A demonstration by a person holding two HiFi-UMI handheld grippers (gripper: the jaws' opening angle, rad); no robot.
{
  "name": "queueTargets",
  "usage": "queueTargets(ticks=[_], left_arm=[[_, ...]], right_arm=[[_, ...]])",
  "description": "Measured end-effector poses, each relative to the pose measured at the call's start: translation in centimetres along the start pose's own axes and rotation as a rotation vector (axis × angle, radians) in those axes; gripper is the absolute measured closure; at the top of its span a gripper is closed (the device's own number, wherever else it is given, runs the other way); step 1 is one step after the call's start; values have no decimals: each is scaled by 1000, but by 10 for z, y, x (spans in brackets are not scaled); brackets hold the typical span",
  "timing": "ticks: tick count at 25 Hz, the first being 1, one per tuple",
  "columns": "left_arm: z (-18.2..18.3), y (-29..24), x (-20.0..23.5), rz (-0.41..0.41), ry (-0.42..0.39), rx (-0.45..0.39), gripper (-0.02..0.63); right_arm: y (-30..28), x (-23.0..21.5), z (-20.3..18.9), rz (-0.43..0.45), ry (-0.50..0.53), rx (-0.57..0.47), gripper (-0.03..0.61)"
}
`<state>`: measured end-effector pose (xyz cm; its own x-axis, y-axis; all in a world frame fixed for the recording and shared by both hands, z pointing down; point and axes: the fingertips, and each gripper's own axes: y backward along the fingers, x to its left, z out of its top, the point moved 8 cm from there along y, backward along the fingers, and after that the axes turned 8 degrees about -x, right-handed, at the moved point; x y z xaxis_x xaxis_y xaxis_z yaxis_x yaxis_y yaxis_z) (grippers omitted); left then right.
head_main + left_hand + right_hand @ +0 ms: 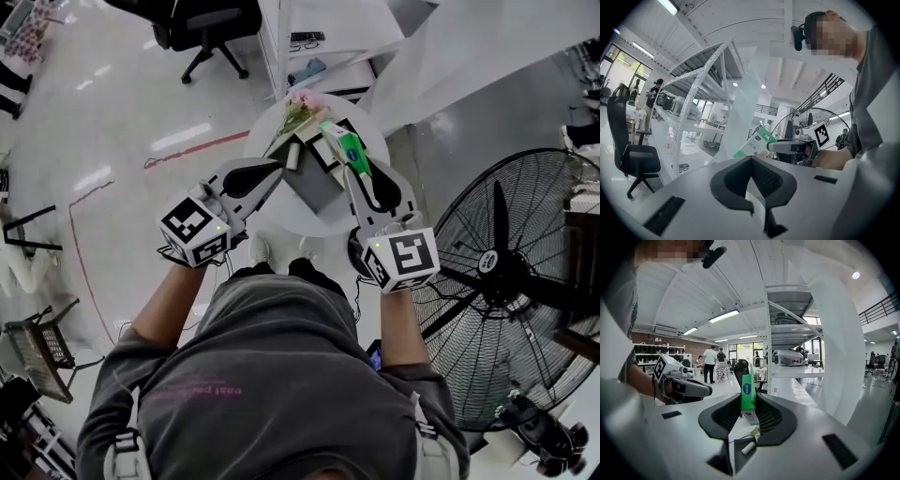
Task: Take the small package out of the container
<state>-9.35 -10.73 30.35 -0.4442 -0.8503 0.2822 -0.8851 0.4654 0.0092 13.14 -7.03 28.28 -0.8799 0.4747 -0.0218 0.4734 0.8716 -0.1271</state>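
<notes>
Big standing fan (511,281) on the floor at the person's right, office chair (211,28) well off at top of head view. Round white counter (321,223) straight ahead w/ a box-like container (319,183) on it, grey inside, pale edges. Pink flowers (298,111) lie at the container's far side, touching it. Left gripper (286,161) reaches in from the left to the container's near-left edge; in left gripper view its jaws are narrow, pinched on a thin pale wall of the container. Right gripper (352,169) comes in from the right, over the container's right side; jaws part-way closed, clamped on the small package (342,145), a flat green & white pack. In right gripper view the pack stands upright betw. the pads, green end up, sticking out past the tips. It's lifted above the container's rim, clear of the grey inside. Below the right jaws a small white stick (748,447) and greenish stems show.
</notes>
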Motion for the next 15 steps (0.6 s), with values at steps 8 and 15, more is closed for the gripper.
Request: queueTargets(ticks=[8, 15], left_arm=[[-3, -4, 0, 0, 4, 0, 598], [-5, -11, -1, 1, 9, 2, 598]], right_arm=[[-1, -3, -2, 9, -1, 12, 474], [-1, -9, -6, 11, -4, 17, 474]])
